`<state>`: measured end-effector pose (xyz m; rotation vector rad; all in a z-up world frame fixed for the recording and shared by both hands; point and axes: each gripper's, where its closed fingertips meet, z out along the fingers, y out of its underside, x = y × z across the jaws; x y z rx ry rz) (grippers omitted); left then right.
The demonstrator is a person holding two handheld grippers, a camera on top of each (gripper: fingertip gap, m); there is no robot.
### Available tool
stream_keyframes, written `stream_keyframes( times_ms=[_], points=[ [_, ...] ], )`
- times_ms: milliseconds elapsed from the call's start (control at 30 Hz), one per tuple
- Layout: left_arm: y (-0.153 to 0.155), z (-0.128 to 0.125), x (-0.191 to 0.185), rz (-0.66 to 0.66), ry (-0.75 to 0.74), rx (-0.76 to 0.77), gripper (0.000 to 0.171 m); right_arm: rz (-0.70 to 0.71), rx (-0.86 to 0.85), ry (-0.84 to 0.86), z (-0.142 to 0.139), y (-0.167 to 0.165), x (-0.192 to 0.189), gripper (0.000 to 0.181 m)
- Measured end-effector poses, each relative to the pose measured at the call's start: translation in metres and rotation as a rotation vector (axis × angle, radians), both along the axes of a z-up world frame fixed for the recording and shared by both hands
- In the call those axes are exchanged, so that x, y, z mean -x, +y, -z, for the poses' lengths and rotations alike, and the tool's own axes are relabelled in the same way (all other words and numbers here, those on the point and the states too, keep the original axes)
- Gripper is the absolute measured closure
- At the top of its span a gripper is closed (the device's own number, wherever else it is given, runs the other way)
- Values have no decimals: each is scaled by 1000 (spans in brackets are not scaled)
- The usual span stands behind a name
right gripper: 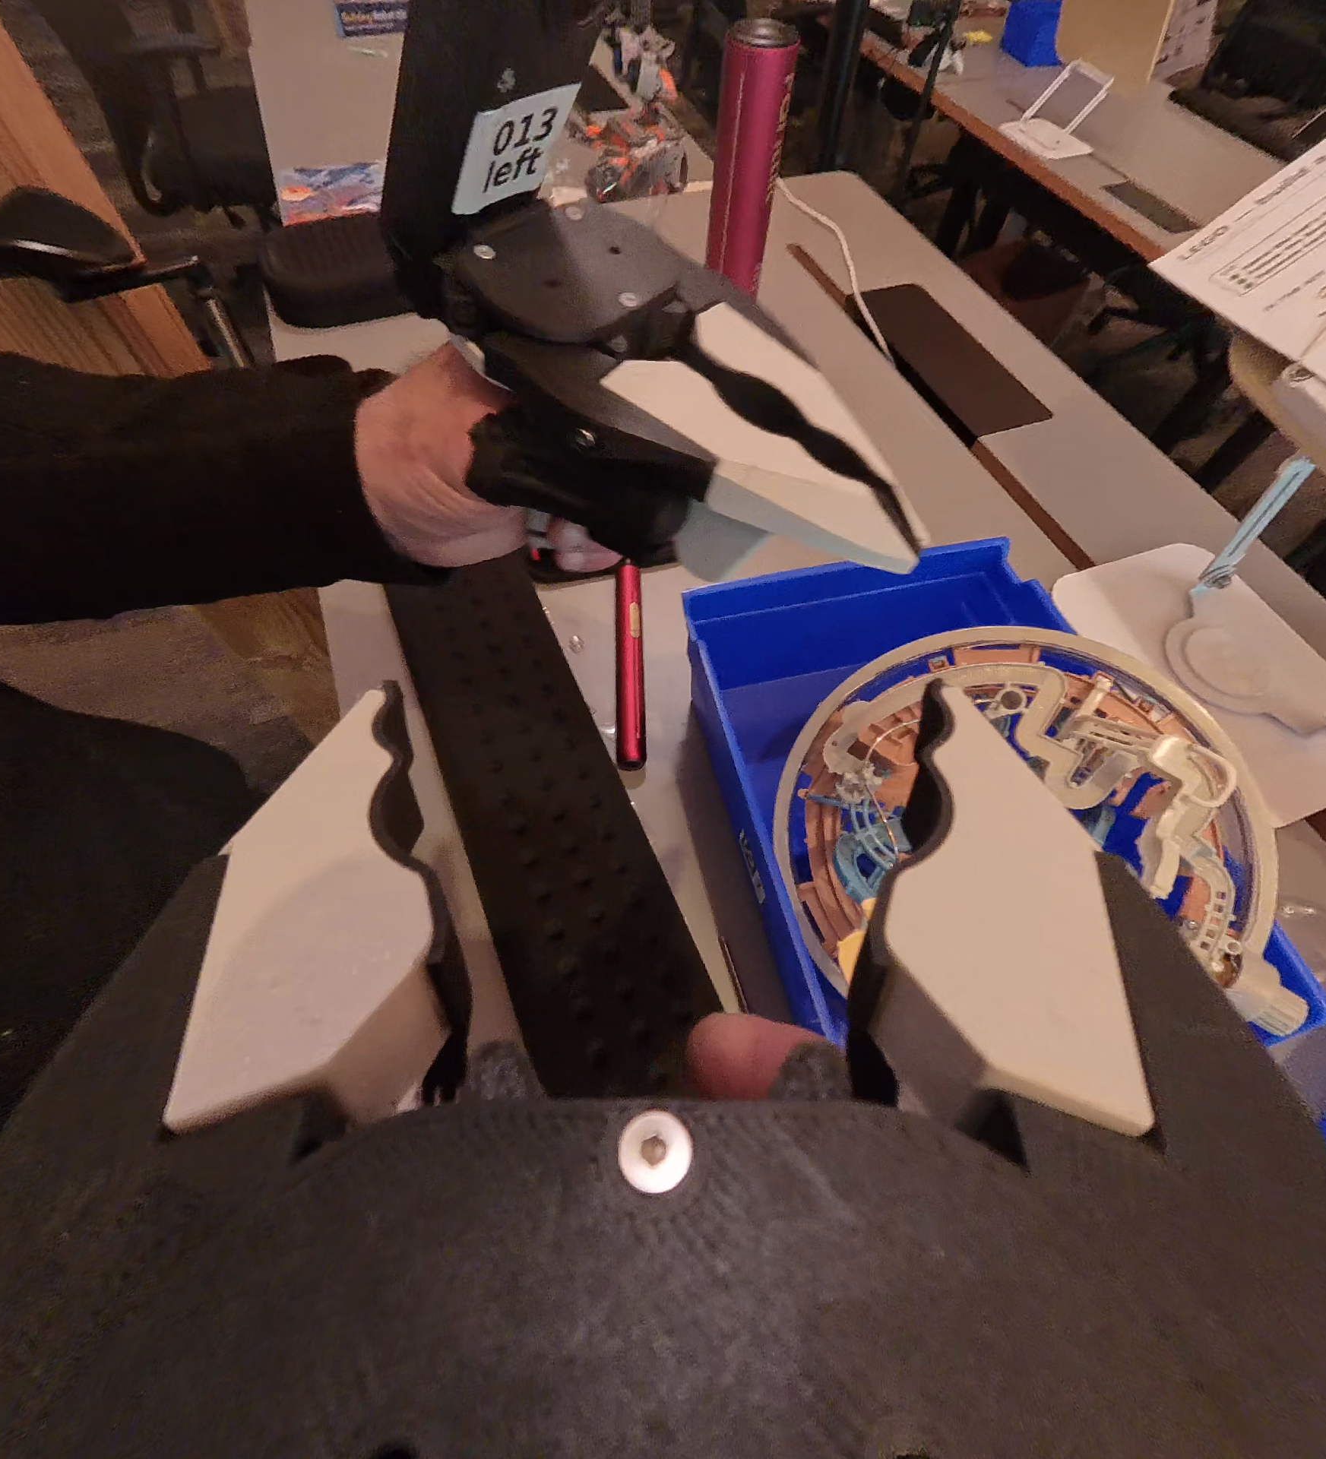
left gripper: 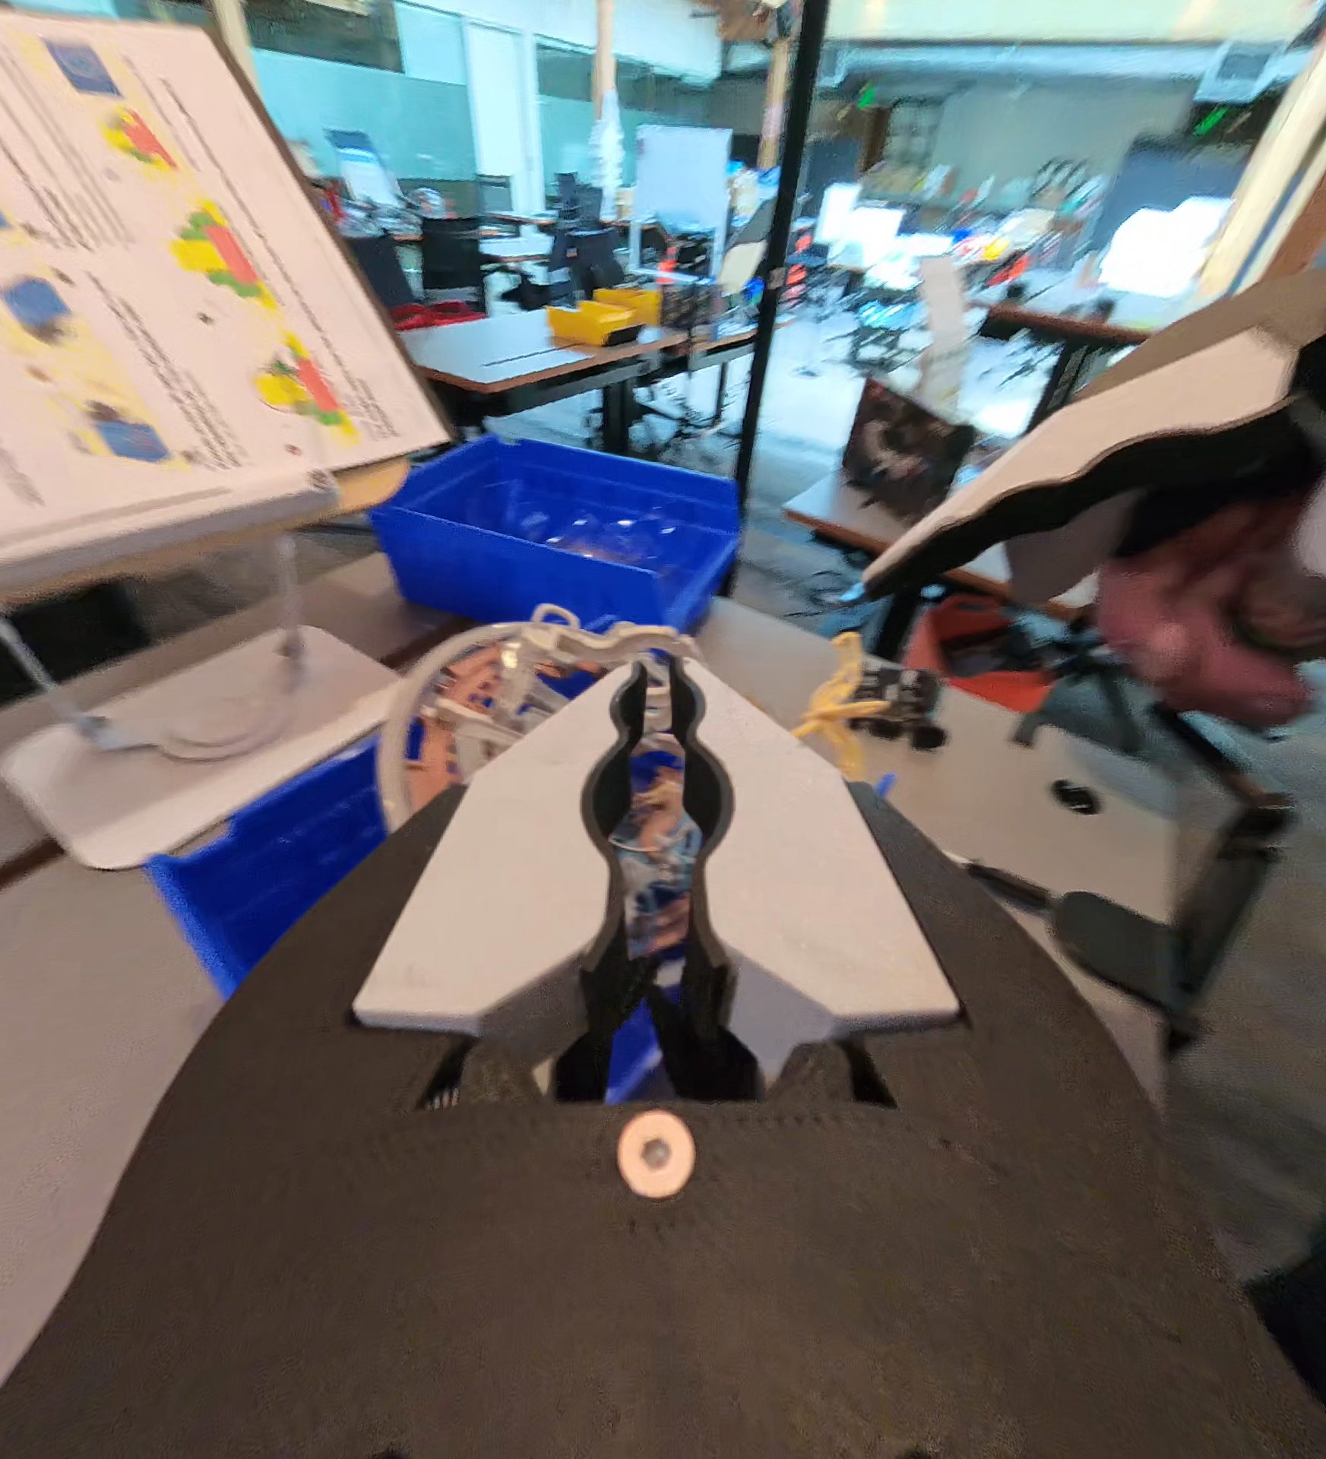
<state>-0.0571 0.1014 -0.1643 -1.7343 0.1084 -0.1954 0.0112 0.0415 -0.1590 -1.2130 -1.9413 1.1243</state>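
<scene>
A clear ball with a tan, white and blue track maze inside (right gripper: 1038,789) rests in a blue bin (right gripper: 801,624) on the grey table. My left gripper (left gripper: 655,671) is shut with nothing between its fingers and hovers just above the ball (left gripper: 470,710). It also shows in the right wrist view (right gripper: 908,545), held by a hand (right gripper: 423,466), with its tips over the bin's far rim. My right gripper (right gripper: 663,703) is open and empty, its right finger (right gripper: 991,868) over the ball's near left side. It shows at the upper right of the left wrist view (left gripper: 873,580).
A paper sheet (left gripper: 130,260) leans on a white stand (left gripper: 194,734) left of the bin. A second blue bin (left gripper: 557,529) stands behind. A black perforated strip (right gripper: 565,789), a red pen (right gripper: 629,671) and a magenta cylinder (right gripper: 750,142) lie left of the bin. Yellow string (left gripper: 833,710) lies to the right.
</scene>
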Motion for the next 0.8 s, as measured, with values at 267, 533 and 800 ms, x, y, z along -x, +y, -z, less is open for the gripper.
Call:
stream_keyframes(
  times_ms=[267, 533, 800],
  points=[
    [-33, -7, -64, 391, -472, 17, 167, -24, -33, 114, -7, -7, 20, 65],
    [-50, 28, -139, 657, -299, 196, 170, -227, 212, -49, 13, -59, 28, 36],
    [-50, 59, -175, 729, -216, 340, 171, -310, 178, -283, 59, -78, 9, 50]
  ],
)
